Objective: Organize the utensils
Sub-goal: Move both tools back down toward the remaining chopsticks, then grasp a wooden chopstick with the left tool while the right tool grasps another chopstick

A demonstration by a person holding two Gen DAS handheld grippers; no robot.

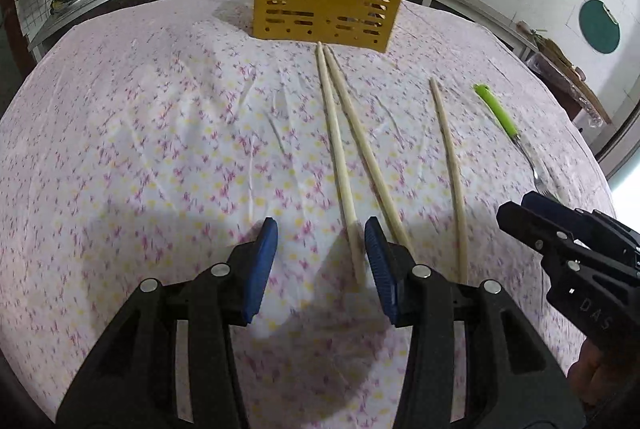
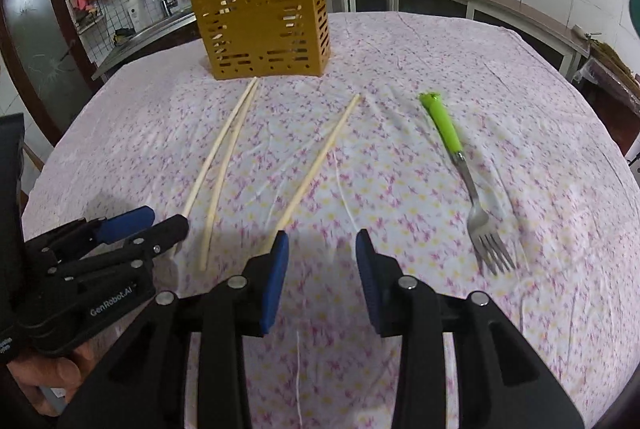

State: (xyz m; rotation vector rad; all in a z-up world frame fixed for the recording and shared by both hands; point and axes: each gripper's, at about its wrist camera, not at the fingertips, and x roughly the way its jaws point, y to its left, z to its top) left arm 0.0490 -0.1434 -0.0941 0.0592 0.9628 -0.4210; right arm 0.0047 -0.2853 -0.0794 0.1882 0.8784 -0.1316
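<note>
A: Wooden chopsticks — how many lie loose on the tabletop (image 1: 140,149)?

B: Three. A pair (image 1: 352,149) touching at their far tips and splaying toward the left gripper (image 1: 321,257), and a single chopstick (image 1: 450,173) off to the right of its jaws.

A: Are those jaws gripping anything?

B: No, they stand apart; the near end of one of the pair lies between them, just inside the right pad, though contact I cannot tell.

A: And the right gripper (image 2: 322,269)?

B: Jaws open and empty, with the single chopstick's near end beside its left pad.

A: Forks?

B: One green-handled fork (image 2: 468,181), right of those jaws. One yellow slotted holder (image 2: 264,29) beyond, with four chopsticks standing in it.
</note>
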